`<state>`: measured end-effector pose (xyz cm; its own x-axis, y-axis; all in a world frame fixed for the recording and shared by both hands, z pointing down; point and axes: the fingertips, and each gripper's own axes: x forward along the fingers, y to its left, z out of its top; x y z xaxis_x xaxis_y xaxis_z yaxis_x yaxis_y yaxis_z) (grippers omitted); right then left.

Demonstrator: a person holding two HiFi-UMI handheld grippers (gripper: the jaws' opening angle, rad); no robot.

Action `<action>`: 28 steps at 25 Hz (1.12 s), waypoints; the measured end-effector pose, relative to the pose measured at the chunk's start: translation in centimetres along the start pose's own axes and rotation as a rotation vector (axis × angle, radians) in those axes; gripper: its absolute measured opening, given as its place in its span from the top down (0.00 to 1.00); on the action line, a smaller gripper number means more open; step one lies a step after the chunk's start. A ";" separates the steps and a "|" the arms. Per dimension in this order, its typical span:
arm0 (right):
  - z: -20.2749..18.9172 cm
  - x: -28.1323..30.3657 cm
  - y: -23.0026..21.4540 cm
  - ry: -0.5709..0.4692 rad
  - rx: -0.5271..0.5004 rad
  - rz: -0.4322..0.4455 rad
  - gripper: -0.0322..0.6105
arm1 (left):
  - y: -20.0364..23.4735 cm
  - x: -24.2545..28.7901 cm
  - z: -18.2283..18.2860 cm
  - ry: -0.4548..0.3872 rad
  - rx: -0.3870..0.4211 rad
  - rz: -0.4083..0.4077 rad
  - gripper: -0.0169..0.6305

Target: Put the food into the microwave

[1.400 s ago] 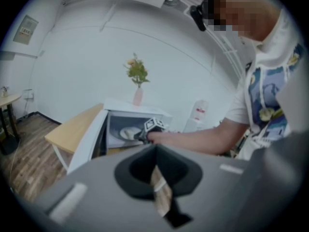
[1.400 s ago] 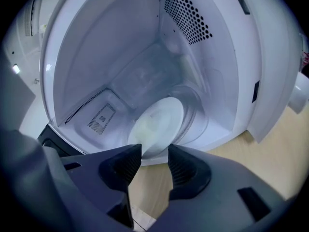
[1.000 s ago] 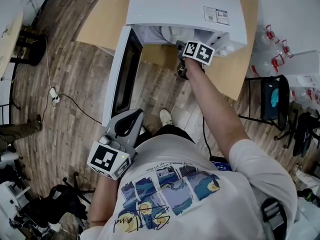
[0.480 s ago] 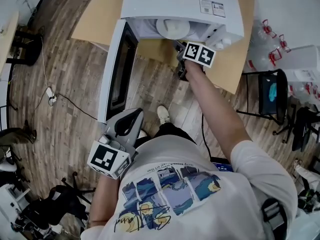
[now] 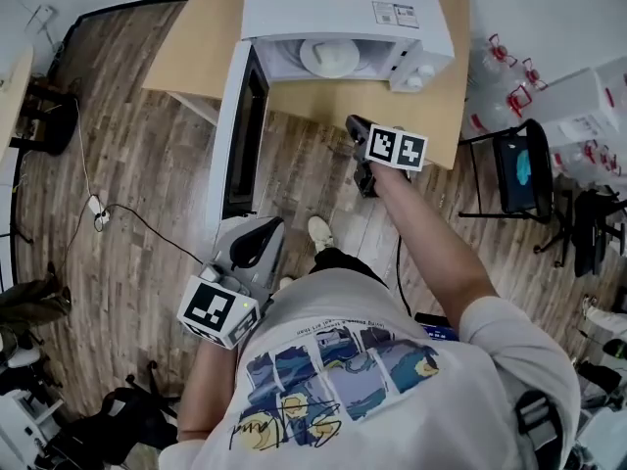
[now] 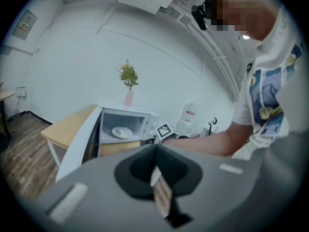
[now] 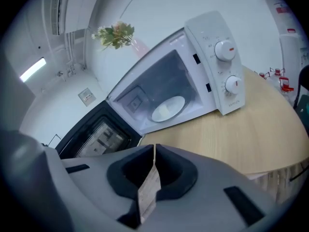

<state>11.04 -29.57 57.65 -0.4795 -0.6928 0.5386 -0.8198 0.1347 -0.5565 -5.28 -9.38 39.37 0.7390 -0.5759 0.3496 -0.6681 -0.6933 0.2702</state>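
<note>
The white microwave (image 5: 343, 13) stands on a wooden table (image 5: 191, 52) with its door (image 5: 240, 135) swung open to the left. Inside lies a white plate of food (image 5: 329, 55), also visible in the right gripper view (image 7: 168, 108) and the left gripper view (image 6: 121, 132). My right gripper (image 5: 353, 122) hangs in front of the table's edge, apart from the microwave; its jaws (image 7: 154, 146) are closing with nothing between them. My left gripper (image 5: 257, 228) is low by my body, near the door's end, shut and empty (image 6: 155, 146).
A dark chair (image 5: 524, 179) and several water bottles (image 5: 500, 67) are to the right of the table. A cable (image 5: 98, 209) lies on the wooden floor at left. A vase of flowers (image 7: 116, 35) stands on top of the microwave.
My right gripper has pulled back out of the microwave toward me, leaving the plate inside. The left gripper shifted slightly toward the door.
</note>
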 end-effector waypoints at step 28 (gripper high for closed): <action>-25.3 -26.4 23.1 0.015 -0.460 0.232 0.94 | -6.9 -19.6 -12.3 -0.030 -0.010 -0.116 0.96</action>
<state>-3.15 9.70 46.60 -0.6670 -0.5975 0.4450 -0.7423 0.5841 -0.3283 -16.18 12.05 41.72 0.8138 -0.5048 0.2881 -0.5784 -0.7521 0.3160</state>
